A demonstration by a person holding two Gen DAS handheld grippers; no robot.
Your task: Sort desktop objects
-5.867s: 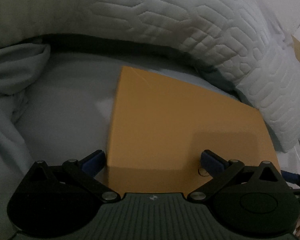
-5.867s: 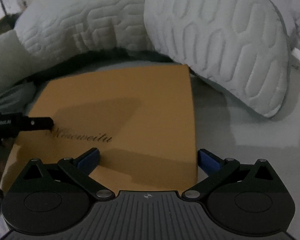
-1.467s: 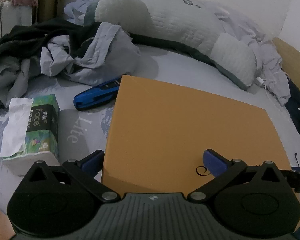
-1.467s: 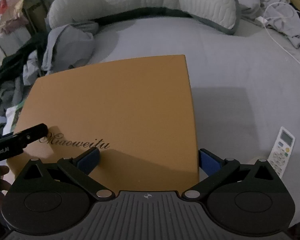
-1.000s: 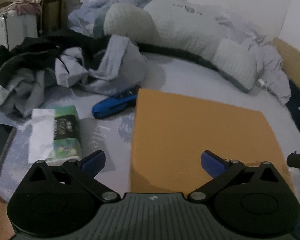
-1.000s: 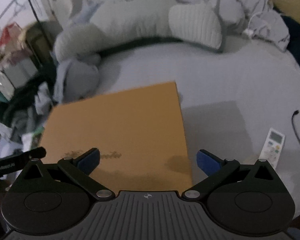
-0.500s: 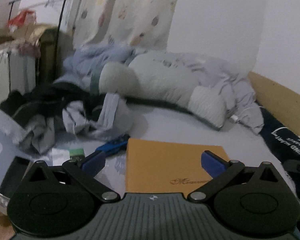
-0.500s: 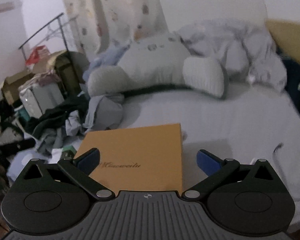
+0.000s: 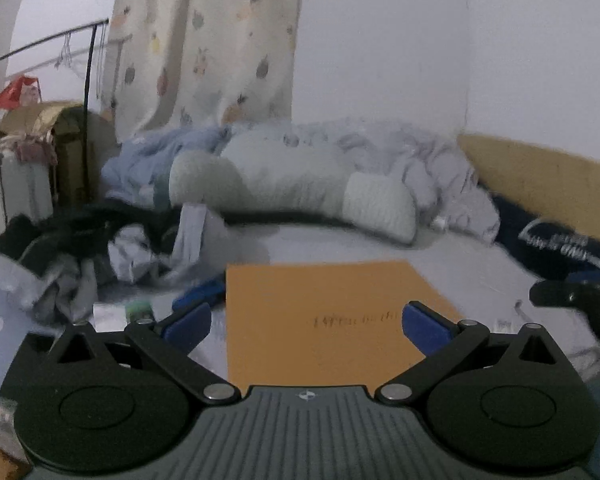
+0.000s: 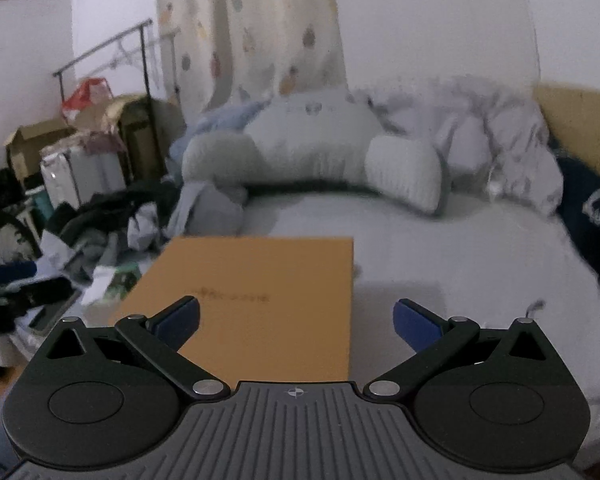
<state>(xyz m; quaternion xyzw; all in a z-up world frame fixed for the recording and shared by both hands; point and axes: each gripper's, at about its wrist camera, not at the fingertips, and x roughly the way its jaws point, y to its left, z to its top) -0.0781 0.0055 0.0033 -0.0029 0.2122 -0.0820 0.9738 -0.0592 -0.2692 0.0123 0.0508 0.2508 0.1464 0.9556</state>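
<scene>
A flat orange box [image 9: 324,312] with dark script on its lid lies on the grey bed sheet; it also shows in the right wrist view [image 10: 260,292]. My left gripper [image 9: 306,326] is open and empty, held back above the box's near edge. My right gripper [image 10: 296,320] is open and empty, also back from the box. A blue stapler [image 9: 200,294] lies left of the box. A green tissue pack [image 9: 140,308] lies further left, and shows in the right wrist view [image 10: 120,280]. The right gripper's tip [image 9: 572,292] shows at the right edge.
A big grey pillow [image 10: 312,152] and rumpled bedding line the back of the bed. A pile of clothes [image 9: 80,248] lies at the left. A dark garment [image 9: 556,240] lies at the right by the wooden headboard [image 9: 540,184]. Boxes and a clothes rail [image 10: 100,112] stand left.
Both grippers have pulled back and up from the orange box, which stays on the bed. The views now take in the whole bed and room. Both grippers stayed open.
</scene>
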